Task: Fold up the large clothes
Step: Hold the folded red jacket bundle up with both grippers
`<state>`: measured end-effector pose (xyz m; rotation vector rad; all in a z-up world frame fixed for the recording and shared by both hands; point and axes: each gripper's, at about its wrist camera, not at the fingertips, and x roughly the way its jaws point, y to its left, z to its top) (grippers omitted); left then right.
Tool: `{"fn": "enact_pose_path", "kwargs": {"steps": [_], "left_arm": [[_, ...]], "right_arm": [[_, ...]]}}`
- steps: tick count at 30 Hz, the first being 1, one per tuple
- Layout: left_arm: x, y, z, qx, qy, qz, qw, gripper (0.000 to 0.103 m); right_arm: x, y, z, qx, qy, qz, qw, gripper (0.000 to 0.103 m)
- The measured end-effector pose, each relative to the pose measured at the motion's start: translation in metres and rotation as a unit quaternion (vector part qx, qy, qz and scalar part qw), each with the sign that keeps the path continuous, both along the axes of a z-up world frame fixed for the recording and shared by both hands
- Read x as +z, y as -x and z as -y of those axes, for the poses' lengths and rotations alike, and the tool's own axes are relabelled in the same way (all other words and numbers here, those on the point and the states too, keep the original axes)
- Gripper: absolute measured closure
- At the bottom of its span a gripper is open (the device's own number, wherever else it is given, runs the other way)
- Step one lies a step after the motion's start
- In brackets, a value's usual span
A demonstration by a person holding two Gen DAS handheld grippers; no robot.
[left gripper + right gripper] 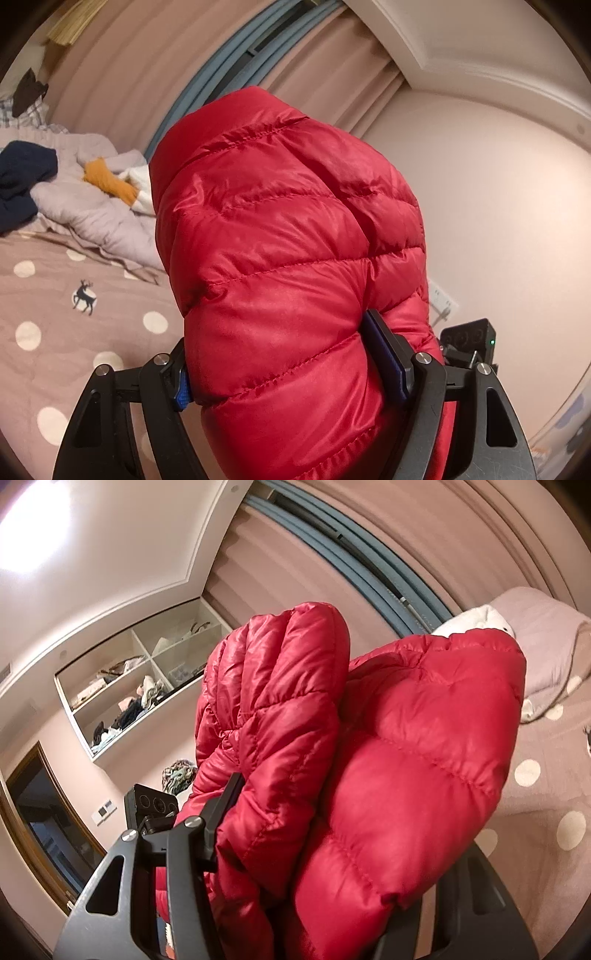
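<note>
The red quilted down jacket bulges glossy and bunched, clamped by the left gripper and, in thick folds, by the right gripper; only the right view shows wall shelves at 10 o'clock

so it's a shiny red puffer jacket, quilted in horizontal stitched channels, all bunched into thick puffy folds. it's lifted up off the polka-dot bed, not lying flat. in the right wrist view the jacket sits in two fat lobes side by side, touching
</note>
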<state>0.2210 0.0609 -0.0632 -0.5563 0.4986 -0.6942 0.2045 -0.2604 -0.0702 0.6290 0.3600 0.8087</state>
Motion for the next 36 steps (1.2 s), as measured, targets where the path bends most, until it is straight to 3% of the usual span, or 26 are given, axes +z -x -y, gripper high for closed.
{"fn": "enact_pose_path", "kwargs": {"steps": [12,19,23,31,36], "left_arm": [[0.024,-0.017,-0.017,0.015,-0.005,0.01,0.9998,0.027],[0.006,-0.046,-0.025,0.02,0.004,0.003,0.9998,0.026],[-0.014,-0.064,-0.029,0.03,0.014,-0.014,0.9994,0.026],[-0.063,-0.101,-0.015,0.04,-0.024,-0.029,0.9985,0.026],[-0.09,-0.121,-0.01,0.044,-0.038,-0.04,0.9975,0.026]], "right_arm": [[0.029,-0.018,-0.022,0.014,-0.005,-0.003,1.0,0.047],[0.03,-0.044,-0.036,0.009,-0.001,0.0,1.0,0.046],[0.007,-0.074,-0.041,0.016,-0.008,-0.02,1.0,0.046],[-0.057,-0.117,-0.033,0.026,-0.037,-0.053,0.998,0.046],[-0.077,-0.136,-0.038,0.027,-0.04,-0.07,0.996,0.046]]}}
